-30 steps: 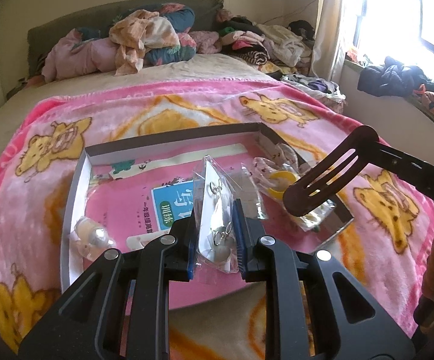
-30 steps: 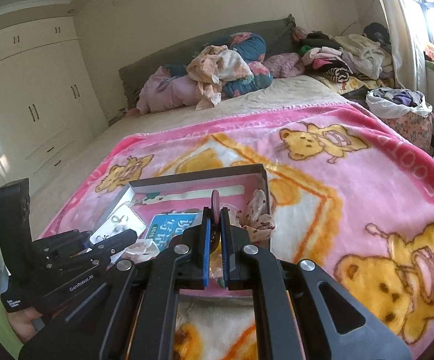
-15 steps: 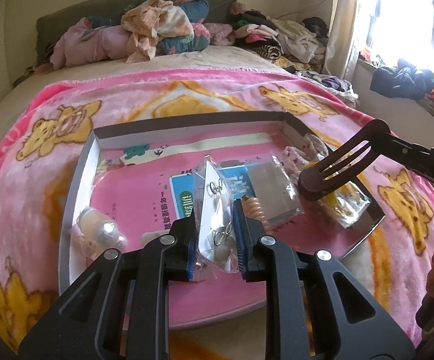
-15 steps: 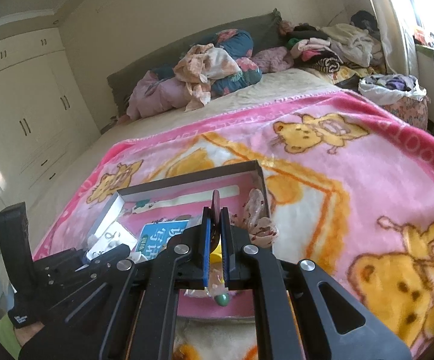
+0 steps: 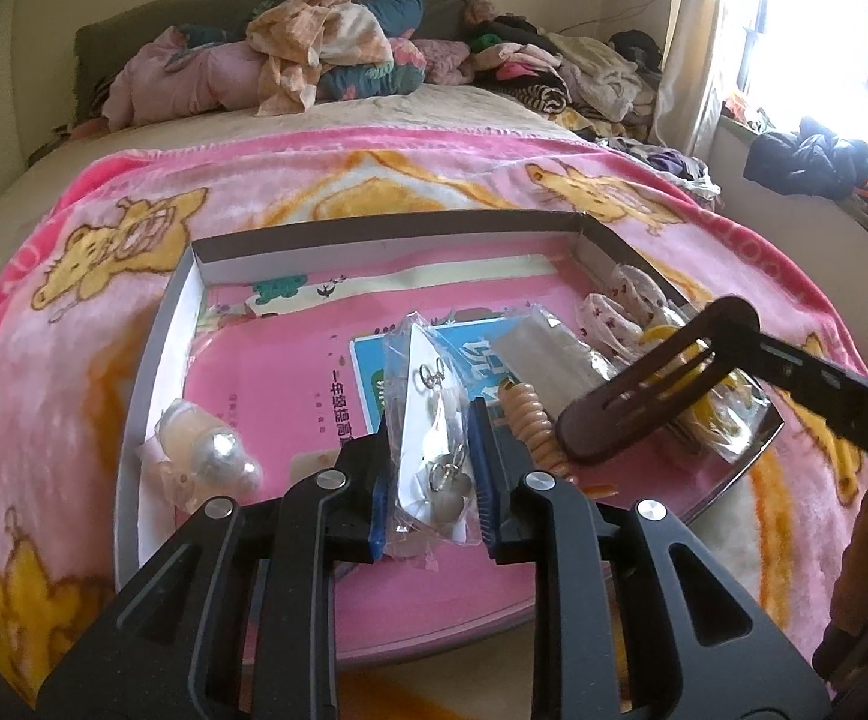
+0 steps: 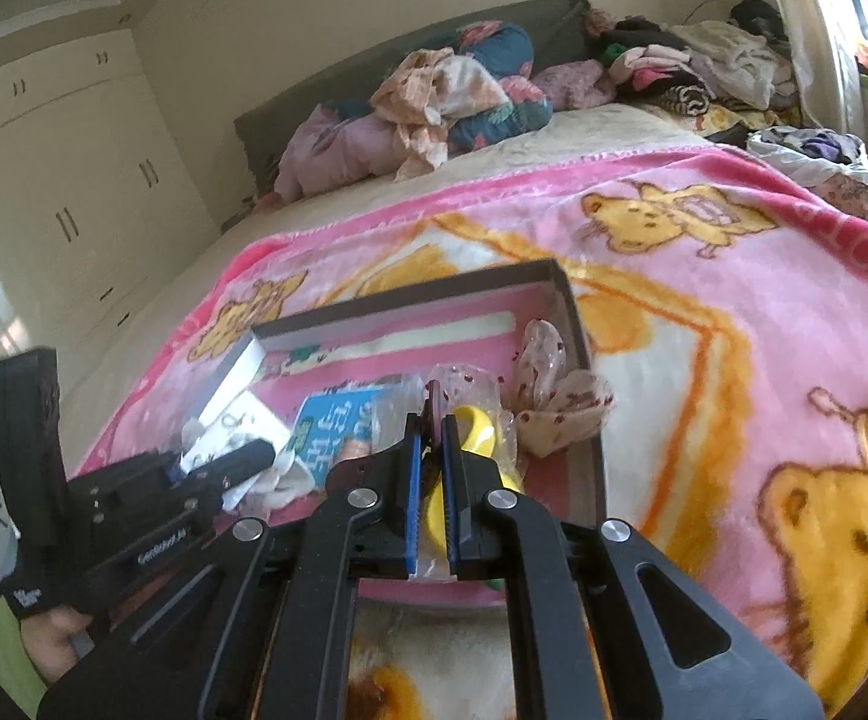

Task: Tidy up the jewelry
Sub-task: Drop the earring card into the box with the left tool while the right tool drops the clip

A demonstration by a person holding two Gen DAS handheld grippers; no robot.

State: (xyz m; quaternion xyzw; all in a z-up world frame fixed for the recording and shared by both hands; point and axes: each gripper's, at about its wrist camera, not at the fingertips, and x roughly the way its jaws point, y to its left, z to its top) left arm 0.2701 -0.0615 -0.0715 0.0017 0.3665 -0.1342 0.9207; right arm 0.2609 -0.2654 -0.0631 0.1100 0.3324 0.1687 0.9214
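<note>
While a pink blanket (image 5: 326, 180) covers the bed and stretches open on all sides, a shallow box (image 5: 386, 228) sits at its near end, low walls framing a pink floor that stays bare toward the back wall and crowded along the right edge. Over the box's front, the left gripper (image 5: 431, 450) pinches a clear earring packet (image 5: 434, 420) upright between narrow blue pads. At the box's right, the right gripper (image 6: 429, 468) is clamped tight on a dark brown hair clip (image 5: 643, 396), which juts over bagged yellow rings (image 6: 475, 426). A coiled hair tie (image 5: 532, 426) lies between the two.
</note>
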